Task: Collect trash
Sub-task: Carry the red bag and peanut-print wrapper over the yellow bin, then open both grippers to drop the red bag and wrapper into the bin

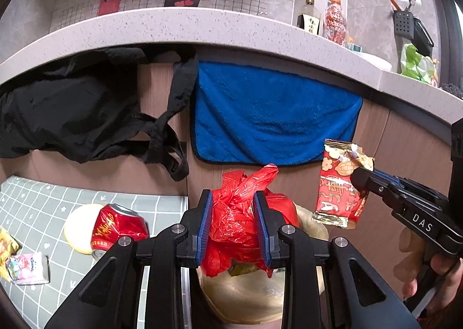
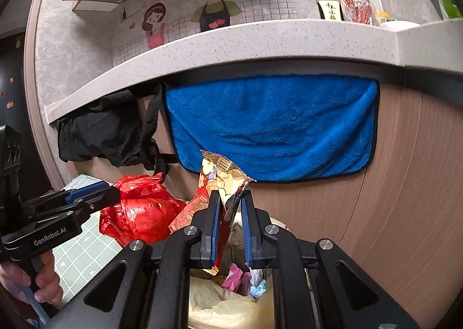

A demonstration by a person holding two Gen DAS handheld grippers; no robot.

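The left gripper [image 1: 233,224] is clamped on a red plastic bag [image 1: 240,213], the right gripper [image 2: 230,230] on a snack wrapper [image 2: 222,184], both above the lined bin [image 2: 225,305].

Trash held over the bin, the rest lying on the mat to its left

We hold the crumpled red plastic bag [image 1: 240,213] between the left gripper [image 1: 234,230] pads and the red-and-gold foil snack wrapper [image 1: 338,184] pinched in the right gripper [image 2: 228,230], wrapper to the bag's right, both above the bin lined with a pale translucent bag [image 2: 225,303] that stands before the wood-grain cabinet front [image 1: 405,155]. Behind them a blue microfibre towel [image 1: 275,114] hangs under the speckled stone countertop [image 1: 202,27] edge, a black cloth bag [image 1: 72,111] to its left. Left of the bin, on the grey checked floor mat [image 1: 43,198], a crushed red drink can [image 1: 118,227] lies by the mat's right edge, a small pink tissue pack [image 1: 29,268] nearer its left.
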